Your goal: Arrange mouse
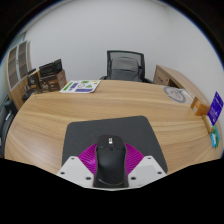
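From my remote seat, I see the gripper point(110, 165) with its two fingers closed against the sides of a black mouse point(109, 160), purple pads point(91, 158) pressing on either flank. The mouse sits over a dark mouse mat point(110, 130) on a wooden worktop point(60, 115). Beyond the mat stands a black office chair point(125, 66). A green leaflet point(80, 86) lies near the worktop's far edge.
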`<state>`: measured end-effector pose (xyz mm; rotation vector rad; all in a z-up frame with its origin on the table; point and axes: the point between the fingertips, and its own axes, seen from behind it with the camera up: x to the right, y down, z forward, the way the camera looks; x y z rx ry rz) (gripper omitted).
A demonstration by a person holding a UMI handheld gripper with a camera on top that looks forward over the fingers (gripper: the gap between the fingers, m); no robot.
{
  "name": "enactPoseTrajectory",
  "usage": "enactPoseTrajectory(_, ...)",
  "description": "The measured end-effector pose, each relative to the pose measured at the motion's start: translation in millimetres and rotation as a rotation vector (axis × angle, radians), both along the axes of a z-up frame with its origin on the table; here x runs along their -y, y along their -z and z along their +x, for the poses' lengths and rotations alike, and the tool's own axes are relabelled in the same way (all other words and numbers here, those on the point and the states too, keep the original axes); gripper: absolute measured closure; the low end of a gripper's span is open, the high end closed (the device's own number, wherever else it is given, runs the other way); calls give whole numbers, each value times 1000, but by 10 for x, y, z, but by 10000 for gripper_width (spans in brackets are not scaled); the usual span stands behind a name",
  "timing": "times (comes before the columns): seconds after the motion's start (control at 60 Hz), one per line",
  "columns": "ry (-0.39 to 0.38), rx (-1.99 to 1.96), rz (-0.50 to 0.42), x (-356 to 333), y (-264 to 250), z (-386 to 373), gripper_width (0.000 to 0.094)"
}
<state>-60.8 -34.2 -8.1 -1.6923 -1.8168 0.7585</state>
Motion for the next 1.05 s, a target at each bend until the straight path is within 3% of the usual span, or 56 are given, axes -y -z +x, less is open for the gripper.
enactPoseTrajectory(0.183,26,0,4,-31,21,28,419)
enactPoseTrajectory(0.217,32,-2,8,-51,-6,44,299)
enactPoseTrajectory(0.25,39,-5,11,-73,-63,72,76)
enactPoseTrajectory(0.267,45,-11,14,-97,-105,82,56)
enactPoseTrajectory(0.3,52,-19,15,-122,-200,125,98)
enactPoseTrajectory(0.667,113,-67,-8,-334,-1943,1802,77)
enactPoseTrajectory(0.867,121,-96,42,-411,-2305,2491,86)
enactPoseTrajectory(1.05,179,-84,47,-543,-2256,2814,83)
